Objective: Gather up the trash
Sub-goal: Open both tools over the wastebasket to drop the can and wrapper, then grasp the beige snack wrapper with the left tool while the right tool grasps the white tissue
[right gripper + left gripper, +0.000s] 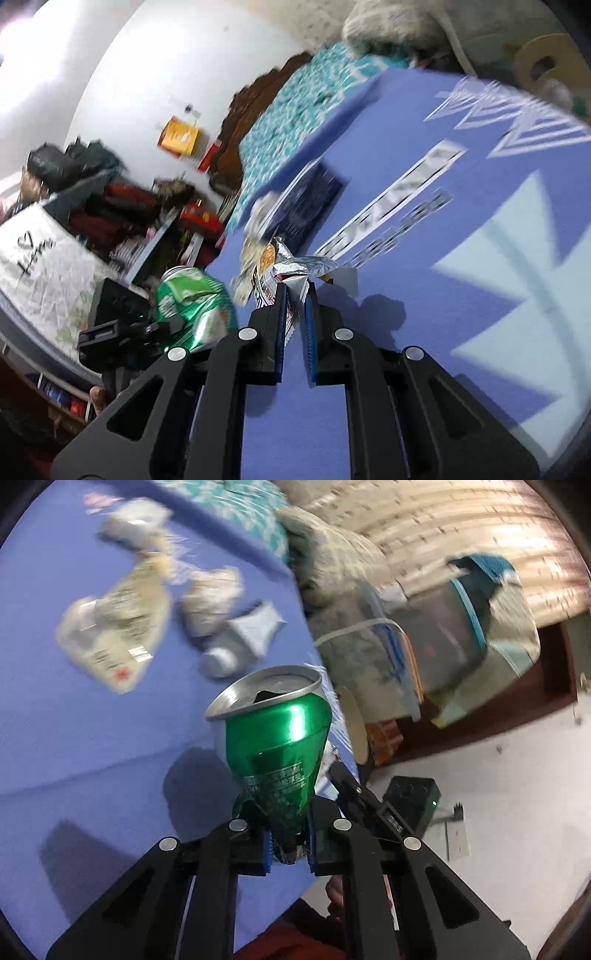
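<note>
Left wrist view is showing the left gripper (290, 843) clamping a crushed green can (275, 746) by its narrow lower end, with the can's open top pointing away and lifted above the blue mat (74, 720). Right wrist view is showing the right gripper (295, 306) pinching a silver snack wrapper (295, 269) between closed jaws, also held above the mat. More crumpled wrappers (118, 627) are lying farther away on the mat, blurred. I am judging that both pieces are being carried toward a bin, which I cannot see. To do this well, the person should be keeping both grips firm, holding the can steady so it is not slipping from the thin pinched end, and moving smoothly.
</note>
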`<action>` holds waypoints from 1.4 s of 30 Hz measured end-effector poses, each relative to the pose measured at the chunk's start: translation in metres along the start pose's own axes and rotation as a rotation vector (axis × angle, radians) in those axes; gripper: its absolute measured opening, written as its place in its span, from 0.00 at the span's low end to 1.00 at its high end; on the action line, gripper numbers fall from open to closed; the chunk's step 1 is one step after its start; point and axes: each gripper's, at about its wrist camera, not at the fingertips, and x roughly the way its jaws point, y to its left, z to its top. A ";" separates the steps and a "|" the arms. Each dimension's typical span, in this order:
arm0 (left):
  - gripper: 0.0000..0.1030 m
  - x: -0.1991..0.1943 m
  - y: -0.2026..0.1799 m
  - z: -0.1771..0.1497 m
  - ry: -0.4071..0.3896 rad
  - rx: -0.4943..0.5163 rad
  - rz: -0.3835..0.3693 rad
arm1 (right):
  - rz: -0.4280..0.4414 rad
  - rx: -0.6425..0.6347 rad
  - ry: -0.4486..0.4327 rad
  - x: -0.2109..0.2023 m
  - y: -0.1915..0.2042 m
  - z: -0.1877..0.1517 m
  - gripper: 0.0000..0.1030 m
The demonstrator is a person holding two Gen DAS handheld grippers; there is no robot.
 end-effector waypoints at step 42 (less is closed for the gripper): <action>0.73 0.223 -0.161 0.077 0.116 0.578 0.110 | -0.493 0.110 -0.498 -0.124 -0.089 0.079 0.64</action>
